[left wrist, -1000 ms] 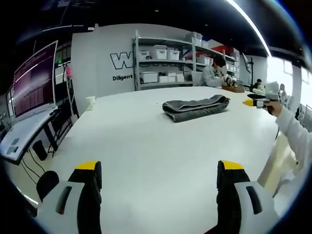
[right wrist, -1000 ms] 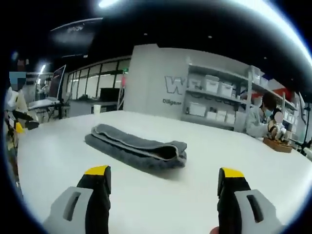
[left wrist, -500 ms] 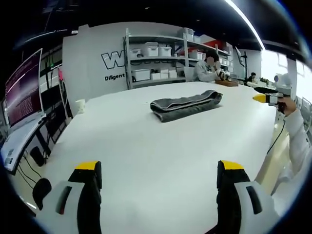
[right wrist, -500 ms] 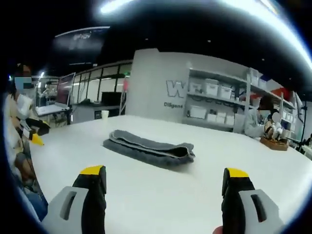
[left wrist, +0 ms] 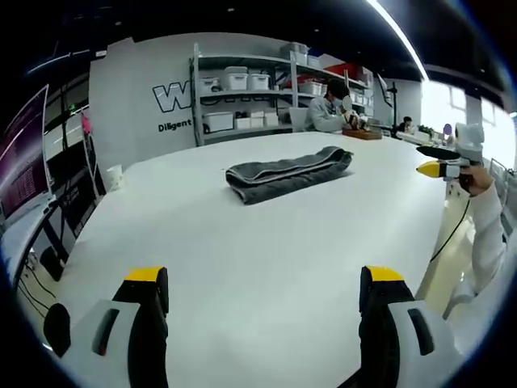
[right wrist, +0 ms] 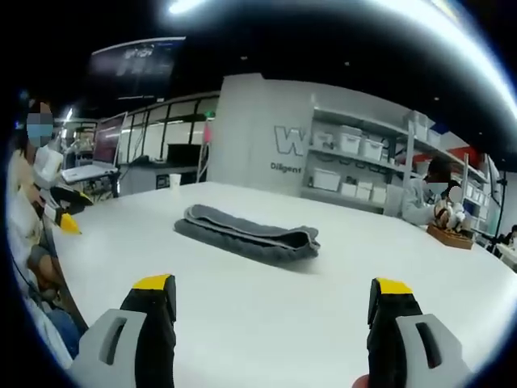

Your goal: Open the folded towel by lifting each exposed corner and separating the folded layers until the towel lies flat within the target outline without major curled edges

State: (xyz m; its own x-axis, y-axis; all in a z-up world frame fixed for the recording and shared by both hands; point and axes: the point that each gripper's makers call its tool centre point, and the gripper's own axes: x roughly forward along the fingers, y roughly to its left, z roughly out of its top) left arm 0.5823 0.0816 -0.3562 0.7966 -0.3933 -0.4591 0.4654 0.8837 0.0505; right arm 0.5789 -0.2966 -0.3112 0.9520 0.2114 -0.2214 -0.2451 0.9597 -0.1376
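Folded towel (left wrist: 288, 172) lies mid-bench (left wrist: 242, 267), long axis crosswise to the right hand-held gripper (right wrist: 275, 303), which looks nearer. Left hand-held gripper (left wrist: 264, 291) well back. Both have jaws apart, holding nothing.

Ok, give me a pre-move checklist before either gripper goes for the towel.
1. Towel still folded, lying on the table: ok, ready to open.
2. Left gripper open and holding nothing: ok.
3. Right gripper open and holding nothing: ok.
4. Both grippers apart from the towel, bare table between: ok, approach needed.
5. An exposed corner to lift first: cannot tell; only rolled edges and the open end of the fold show.
6. Target outline on the table: cannot tell, none visible.
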